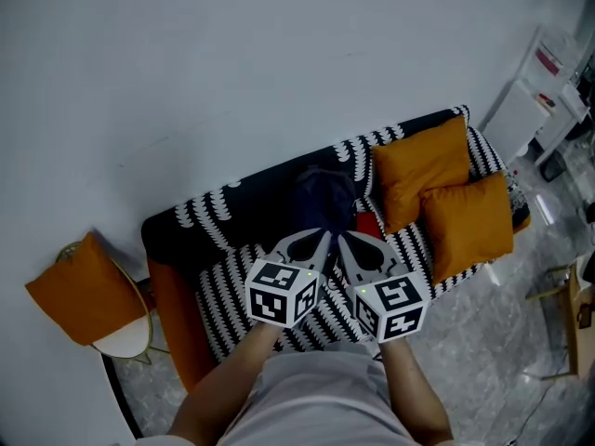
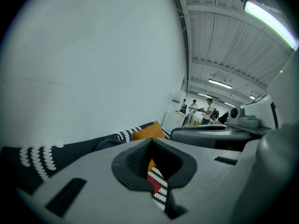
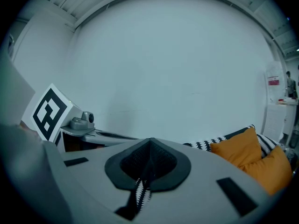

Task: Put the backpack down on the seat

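— Grippers, left first?
— The left gripper (image 1: pixel 324 237) has its jaws pressed together, empty; the right gripper (image 1: pixel 343 238), just beside it, likewise.
— And the backpack (image 1: pixel 325 193)?
— On the sofa (image 1: pixel 223 291) seat against the backrest, just beyond both tips, 2 orange cushions (image 1: pixel 423 170) to its right.

Off-task items: cushions, side chair, cabinet, bystanders.
An upper orange cushion (image 1: pixel 420 167) and a lower orange cushion (image 1: pixel 468 223) are seen touching at the right. A third orange cushion (image 1: pixel 82 291) is propped tilted on a round white chair (image 1: pixel 125 340) at the left, against the plain wall (image 1: pixel 186 63). A white cabinet (image 1: pixel 544 96) is placed in the top right corner. A wooden frame (image 1: pixel 567 319) is seen at the right edge on the speckled grey floor (image 1: pixel 483 342). People (image 2: pixel 205 111) are seen far off under ceiling strip lights (image 2: pixel 219 83).
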